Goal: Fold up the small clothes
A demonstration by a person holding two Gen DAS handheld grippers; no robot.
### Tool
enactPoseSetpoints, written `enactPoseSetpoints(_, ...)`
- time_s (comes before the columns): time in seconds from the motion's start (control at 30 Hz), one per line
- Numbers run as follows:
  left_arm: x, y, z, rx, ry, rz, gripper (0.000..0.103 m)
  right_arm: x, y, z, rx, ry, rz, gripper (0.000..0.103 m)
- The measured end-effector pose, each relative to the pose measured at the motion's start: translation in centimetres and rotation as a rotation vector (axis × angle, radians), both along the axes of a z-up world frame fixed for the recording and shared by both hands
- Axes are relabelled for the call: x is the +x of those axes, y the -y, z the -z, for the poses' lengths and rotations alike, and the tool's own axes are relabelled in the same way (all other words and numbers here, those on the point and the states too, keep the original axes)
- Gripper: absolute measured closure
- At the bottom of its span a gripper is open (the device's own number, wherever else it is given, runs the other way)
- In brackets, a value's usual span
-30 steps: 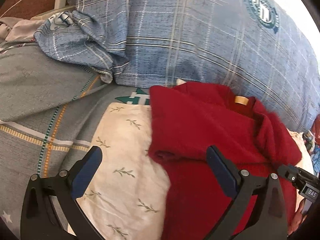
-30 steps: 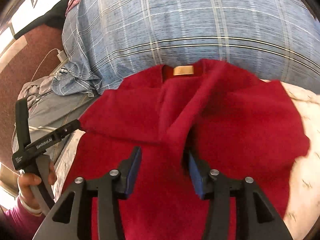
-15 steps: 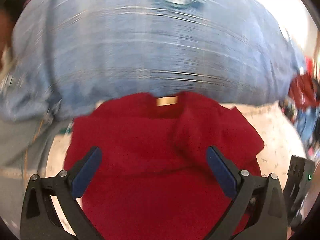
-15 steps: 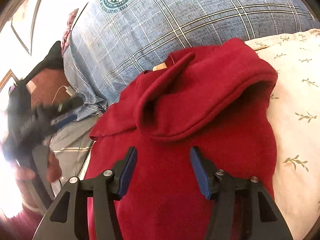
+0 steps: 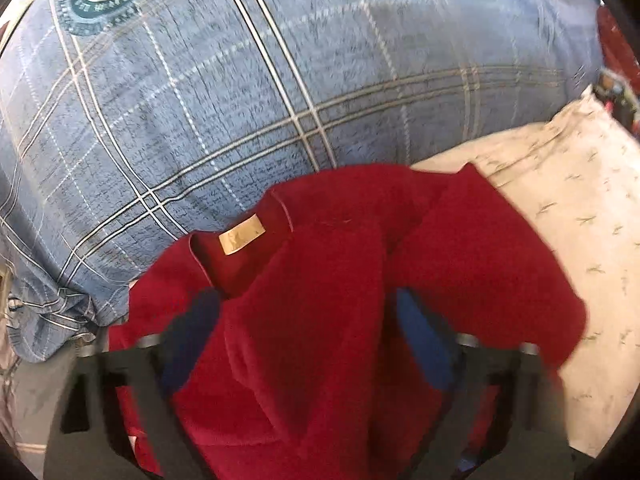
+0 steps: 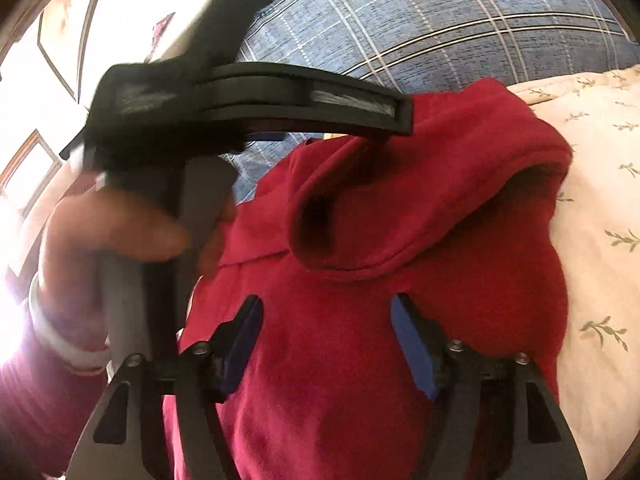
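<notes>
Two claws work one red sweater [image 5: 332,280], lying on the cream leaf-print sheet [image 5: 580,216] near the blue plaid pillow [image 5: 280,80]. Left claw [image 5: 304,328] spread, cloth bunched between its jaws, grip unconfirmed. Right claw [image 6: 326,332] open, empty, low over the body, likely to steady the fold.

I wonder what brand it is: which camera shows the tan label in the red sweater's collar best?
The left wrist view: the tan label sits unobstructed inside the red sweater collar, though its print is unreadable. In the right wrist view, the left gripper hides almost all of it.
</notes>
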State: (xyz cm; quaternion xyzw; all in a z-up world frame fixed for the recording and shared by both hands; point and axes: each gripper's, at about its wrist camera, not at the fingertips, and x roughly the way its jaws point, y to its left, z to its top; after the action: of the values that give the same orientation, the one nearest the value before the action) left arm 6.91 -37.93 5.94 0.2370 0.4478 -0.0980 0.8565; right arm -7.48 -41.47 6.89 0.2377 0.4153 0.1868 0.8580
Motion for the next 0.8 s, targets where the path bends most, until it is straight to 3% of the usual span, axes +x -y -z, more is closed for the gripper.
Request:
enactPoseSetpoints(0.03,0.2,-0.1,0.2,-0.011,-0.005,-0.003,0.053,0.1,-0.2,0.0,-0.007,-0.001,-0.007,0.031)
enactPoseSetpoints(0.07,0.6,-0.4,0.4,-0.031,-0.025,-0.013,0.064,0.2,-0.3,0.0,-0.015,-0.002,-0.011,0.031)
enactPoseSetpoints(0.1,0.9,-0.8,0.6,-0.054,-0.05,-0.021,0.081,0.2,-0.3,0.0,-0.019,-0.002,-0.011,0.031)
enactPoseSetpoints(0.13,1.2,-1.2,0.7,-0.077,-0.075,-0.028,0.09,0.2,-0.3,0.0,-0.019,0.0,-0.01,0.031)
enactPoseSetpoints(0.2,1.7,-2.2,0.3,-0.148,-0.107,-0.022,0.097,0.2,-0.3,0.0,-0.015,0.002,-0.008,0.031)
enactPoseSetpoints(0.37,0.4,-7.4,-6.0,-0.369,0.03,-0.03,0.097,0.3,-0.3,0.2,-0.008,0.006,-0.007,0.031)
enactPoseSetpoints(0.47,-1.0,-11.9,-7.8,-0.478,0.092,-0.078,0.097,0.2,-0.2,0.2,-0.009,0.007,-0.008,0.031)
enactPoseSetpoints(0.53,-1.7,-14.7,-7.2,-0.521,0.108,-0.124,0.097,0.2,0.0,0.2,-0.006,-0.004,-0.007,0.032)
enactPoseSetpoints(0.63,-3.0,-18.2,-3.4,-0.542,0.051,-0.199,0.097,0.1,1.2,-1.1,0.006,-0.063,0.012,0.032)
enactPoseSetpoints(0.8,-4.6,-20.2,0.5,-0.593,-0.015,-0.237,0.097,-0.5,7.0,-2.1,0.194,-0.052,0.205,0.03)
